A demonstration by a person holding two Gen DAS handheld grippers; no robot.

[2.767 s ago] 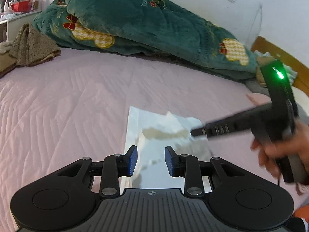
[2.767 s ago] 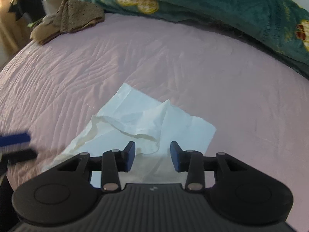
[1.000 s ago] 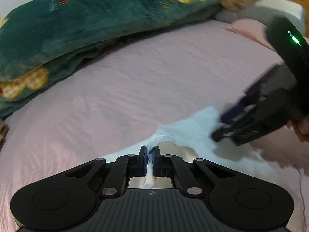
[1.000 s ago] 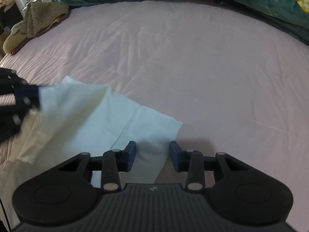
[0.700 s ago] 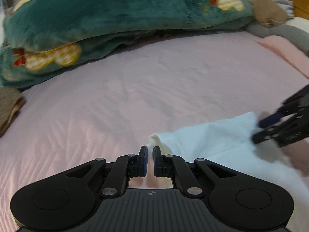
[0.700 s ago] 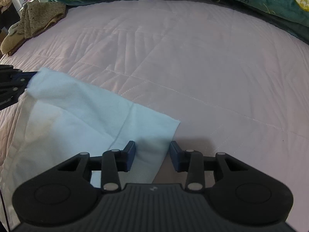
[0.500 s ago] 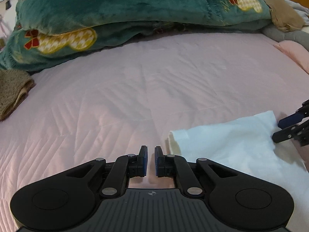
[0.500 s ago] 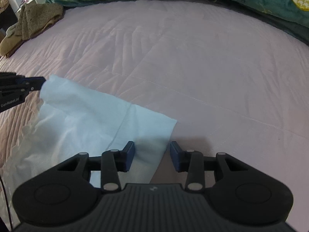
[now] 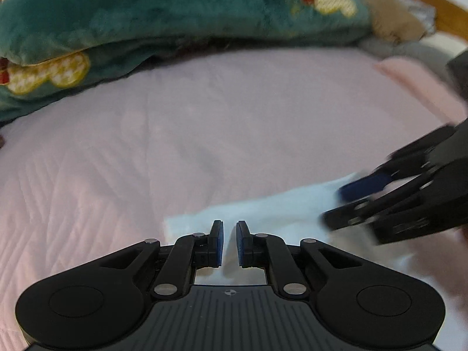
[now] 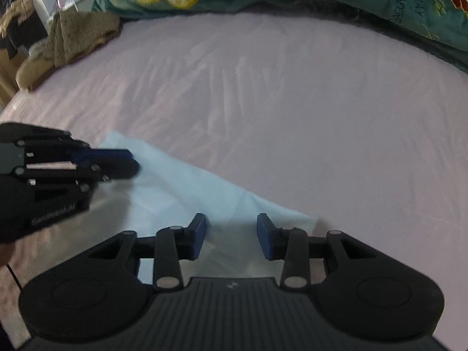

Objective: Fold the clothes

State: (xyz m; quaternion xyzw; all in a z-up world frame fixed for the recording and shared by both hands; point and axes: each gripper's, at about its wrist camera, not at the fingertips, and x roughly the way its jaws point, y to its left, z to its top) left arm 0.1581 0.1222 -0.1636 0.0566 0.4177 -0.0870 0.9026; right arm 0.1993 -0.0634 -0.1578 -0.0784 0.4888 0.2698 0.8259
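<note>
A white, pale blue-tinted cloth lies flat on the pink bed sheet; it also shows in the right wrist view. My left gripper hovers over the cloth's near edge with a narrow gap between its blue pads and nothing in it; it appears at the left of the right wrist view. My right gripper is open and empty above the cloth's right corner; it shows blurred at the right of the left wrist view.
A green plush quilt is heaped along the bed's far side. A brown towel lies at the far left. Pink and grey folded items and a wooden headboard are at the far right.
My left gripper let go of the cloth corner, opened slightly and swung back over the cloth. The cloth now lies spread flat. My right gripper stayed open and shifted closer to the left one.
</note>
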